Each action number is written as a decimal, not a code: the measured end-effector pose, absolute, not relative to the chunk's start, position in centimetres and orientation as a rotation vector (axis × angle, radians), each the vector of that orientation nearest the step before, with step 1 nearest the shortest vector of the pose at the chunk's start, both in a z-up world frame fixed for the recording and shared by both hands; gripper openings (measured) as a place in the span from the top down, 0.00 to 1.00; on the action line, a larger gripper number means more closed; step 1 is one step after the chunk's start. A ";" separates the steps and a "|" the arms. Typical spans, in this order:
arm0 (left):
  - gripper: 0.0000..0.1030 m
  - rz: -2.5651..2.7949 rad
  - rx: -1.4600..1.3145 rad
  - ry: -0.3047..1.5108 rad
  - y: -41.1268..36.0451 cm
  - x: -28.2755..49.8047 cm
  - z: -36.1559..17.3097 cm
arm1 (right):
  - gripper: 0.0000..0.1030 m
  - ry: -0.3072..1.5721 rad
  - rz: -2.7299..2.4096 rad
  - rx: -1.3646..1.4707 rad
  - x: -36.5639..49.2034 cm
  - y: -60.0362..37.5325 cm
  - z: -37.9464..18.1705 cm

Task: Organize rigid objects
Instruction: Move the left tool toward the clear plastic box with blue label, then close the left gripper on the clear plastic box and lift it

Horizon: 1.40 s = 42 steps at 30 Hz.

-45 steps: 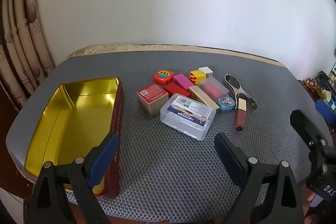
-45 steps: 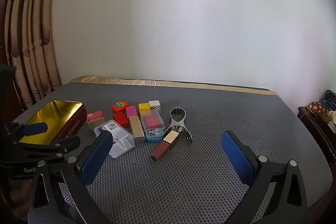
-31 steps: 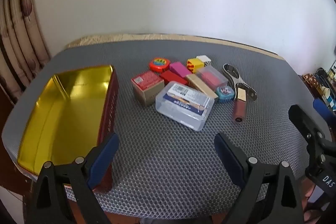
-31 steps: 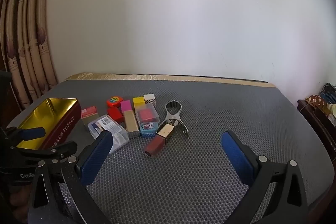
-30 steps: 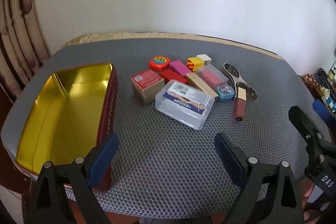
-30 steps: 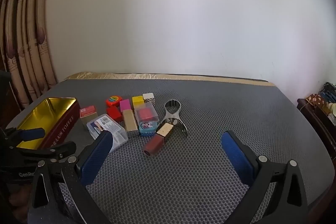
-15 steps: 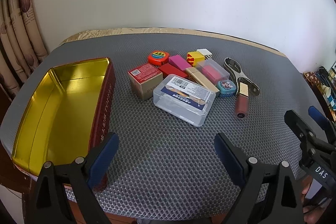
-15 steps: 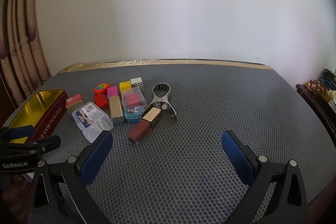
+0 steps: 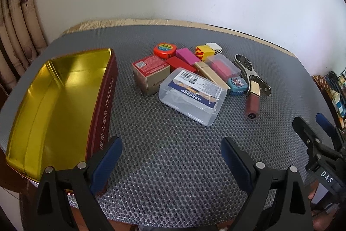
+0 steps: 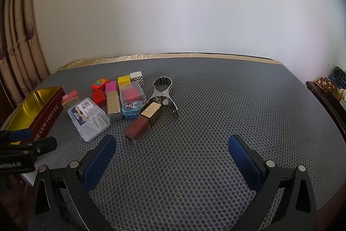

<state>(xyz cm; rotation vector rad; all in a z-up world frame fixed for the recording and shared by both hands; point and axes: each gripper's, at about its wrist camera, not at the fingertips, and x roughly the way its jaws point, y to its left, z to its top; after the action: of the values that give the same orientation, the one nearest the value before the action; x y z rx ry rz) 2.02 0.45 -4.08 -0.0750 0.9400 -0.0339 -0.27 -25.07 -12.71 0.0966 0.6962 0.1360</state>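
Trouble waits if you drive either wide, empty claw (image 9: pixel 172 155) (image 10: pixel 172 147) into the packed pile: the clear box (image 9: pixel 192 95) could shove neighbours aside.

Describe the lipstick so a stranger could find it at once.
Start at the gold-lined tin on the grey mat, then cross the cluster of small boxes to its far right. The lipstick lies against a metal clip: the only dark red tube with a gold cap.

Open red tin (image 9: pixel 54 101), gold inside, empty, left on mat. Right of it, apart: clustered small boxes, clear case (image 9: pixel 192 95) nearest, metal clip (image 9: pixel 248 67), brown tube (image 9: pixel 252 105) lying flat.
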 end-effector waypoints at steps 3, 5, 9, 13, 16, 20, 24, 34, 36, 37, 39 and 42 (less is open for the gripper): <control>0.08 -0.036 -0.119 0.966 1.1 2.3 -4.4 | 0.00 0.693 0.120 0.080 0.0 -25.5 -13.0; 0.08 -0.038 -0.139 0.979 1.4 2.5 -4.6 | 0.00 0.700 0.110 0.082 0.3 -26.0 -13.4; 0.08 -0.044 -0.171 0.999 1.8 3.3 -4.6 | 0.00 0.733 0.103 0.100 0.9 -26.9 -14.5; 0.08 -0.073 -0.209 1.028 1.4 4.6 -4.2 | 0.00 0.750 0.104 0.111 1.3 -27.3 -15.3; 0.08 -0.087 -0.322 1.056 1.2 6.3 -3.7 | 0.00 0.764 0.107 0.112 1.5 -27.3 -15.8; 0.08 -0.061 -0.456 1.098 1.0 9.1 -3.4 | 0.00 0.781 0.112 0.133 1.9 -27.7 -16.3; 0.08 0.017 -0.525 1.147 1.3 11.5 -4.0 | 0.00 0.793 0.123 0.166 2.2 -28.2 -16.6; 0.08 0.154 -0.611 1.246 1.4 13.4 -6.8 | 0.00 0.812 0.159 0.217 2.7 -28.8 -16.9; 0.08 0.176 -0.601 1.258 0.9 13.9 -7.2 | 0.00 0.814 0.166 0.227 2.7 -28.9 -16.9; 0.08 0.186 -0.595 1.266 0.8 14.1 -7.3 | 0.00 0.815 0.169 0.231 2.8 -29.0 -16.9; 0.08 0.224 -0.589 1.290 0.5 14.7 -7.9 | 0.00 0.818 0.176 0.238 2.8 -29.0 -17.0; 0.08 0.253 -0.625 1.298 0.5 15.1 -8.7 | 0.00 0.822 0.184 0.245 2.9 -29.1 -17.0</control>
<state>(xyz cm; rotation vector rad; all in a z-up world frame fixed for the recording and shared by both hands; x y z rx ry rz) 15.06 0.51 -8.74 -0.6253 1.2984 0.2535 2.89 -29.11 -16.99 0.2455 0.8224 0.1841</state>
